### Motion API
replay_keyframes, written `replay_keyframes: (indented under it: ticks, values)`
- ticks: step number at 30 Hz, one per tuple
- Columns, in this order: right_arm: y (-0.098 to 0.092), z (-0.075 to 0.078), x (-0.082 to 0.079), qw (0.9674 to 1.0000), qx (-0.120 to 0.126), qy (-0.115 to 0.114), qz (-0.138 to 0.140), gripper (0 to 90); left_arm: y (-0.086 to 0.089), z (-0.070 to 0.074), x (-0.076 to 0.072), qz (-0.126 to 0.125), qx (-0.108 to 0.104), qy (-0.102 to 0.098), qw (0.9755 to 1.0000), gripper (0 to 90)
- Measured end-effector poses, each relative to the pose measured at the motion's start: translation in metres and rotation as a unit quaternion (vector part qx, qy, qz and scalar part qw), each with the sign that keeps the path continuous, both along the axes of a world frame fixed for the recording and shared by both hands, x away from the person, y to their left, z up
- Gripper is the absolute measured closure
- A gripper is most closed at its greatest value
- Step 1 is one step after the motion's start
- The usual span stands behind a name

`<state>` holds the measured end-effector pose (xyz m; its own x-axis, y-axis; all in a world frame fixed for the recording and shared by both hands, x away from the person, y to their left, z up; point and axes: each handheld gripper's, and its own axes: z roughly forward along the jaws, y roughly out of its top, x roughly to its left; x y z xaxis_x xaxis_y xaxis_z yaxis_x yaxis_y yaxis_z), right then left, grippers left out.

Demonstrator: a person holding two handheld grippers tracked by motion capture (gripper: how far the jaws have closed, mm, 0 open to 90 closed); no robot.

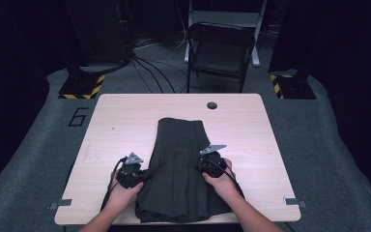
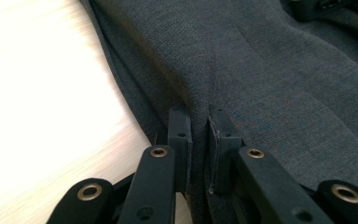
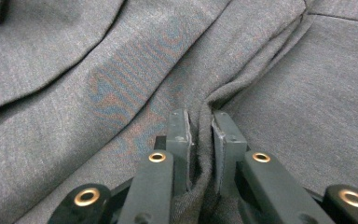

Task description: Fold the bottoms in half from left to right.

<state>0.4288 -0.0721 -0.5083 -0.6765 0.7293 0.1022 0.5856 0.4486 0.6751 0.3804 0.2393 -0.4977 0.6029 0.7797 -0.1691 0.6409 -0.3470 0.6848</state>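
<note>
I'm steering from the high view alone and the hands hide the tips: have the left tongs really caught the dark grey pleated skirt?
Observer: Yes. The left tongs are shut on a pinched ridge of the dark grey pleated skirt, near its edge beside the pale wooden table.
Operator: And the right tongs?
Observer: The right tongs also clamp a raised fold of fabric.
Operator: Any fabric bunching there?
Observer: Creases run outward from that fold.

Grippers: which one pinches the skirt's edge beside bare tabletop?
The left gripper; wood lies beside its pinched fold of the skirt, while the right gripper grips amid cloth.
</note>
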Motion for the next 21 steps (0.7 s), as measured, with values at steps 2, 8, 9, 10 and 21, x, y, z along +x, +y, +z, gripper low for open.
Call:
replay_keyframes:
  ticks: [2,8,9,10,21]
  values:
    - [0.007,0.0,-0.001,1.0,0.001,0.0,0.003,79.0,0.007,0.0,-0.001,0.005,-0.002,0.0,1.0,81.4]
    - [0.024,0.001,-0.004,1.0,0.002,0.002,0.007,75.0,0.024,-0.004,-0.003,0.024,-0.02,0.008,0.9995,81.2]
    - [0.025,0.001,-0.004,1.0,0.002,-0.002,0.007,71.2,0.025,-0.004,-0.003,0.028,-0.022,0.008,0.9993,80.8]
    - [0.025,0.002,-0.003,1.0,-0.001,-0.001,0.009,66.2,0.026,-0.004,-0.003,0.029,-0.028,0.009,0.9992,79.9]
    - [0.031,0.008,0.017,0.9997,0.019,-0.01,-0.014,45.3,0.028,-0.002,-0.007,0.024,-0.043,0.004,0.9988,64.2]
